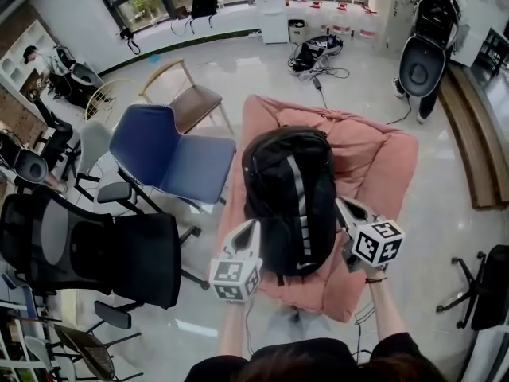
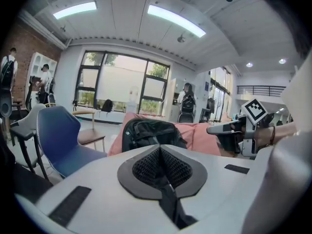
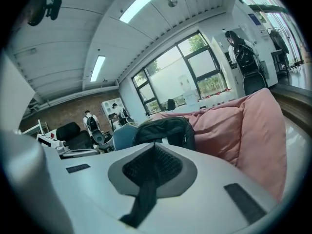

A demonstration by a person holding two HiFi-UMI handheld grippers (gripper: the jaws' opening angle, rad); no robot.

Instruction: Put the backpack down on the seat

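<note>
Left hand-held gripper [image 1: 245,237] and right hand-held gripper [image 1: 347,217] flanking backpack [image 1: 288,197] on beanbag [image 1: 382,165], each clenched on a strap [image 2: 168,199]

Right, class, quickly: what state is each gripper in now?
Left gripper: shut on a black strap.
Right gripper: shut on a black strap too.

Black backpack [image 1: 289,197] lying flat on pink beanbag seat [image 1: 380,161].

I hold the white two-jaw left gripper [image 1: 248,231] and the white two-jaw right gripper [image 1: 345,212] low in front of me, with my bare forearms [image 1: 386,309] stretched forward and the right one slightly ahead. The jaws on each are pressed together, pinching a thin black strap [image 2: 168,199] that trails back toward its camera.
</note>
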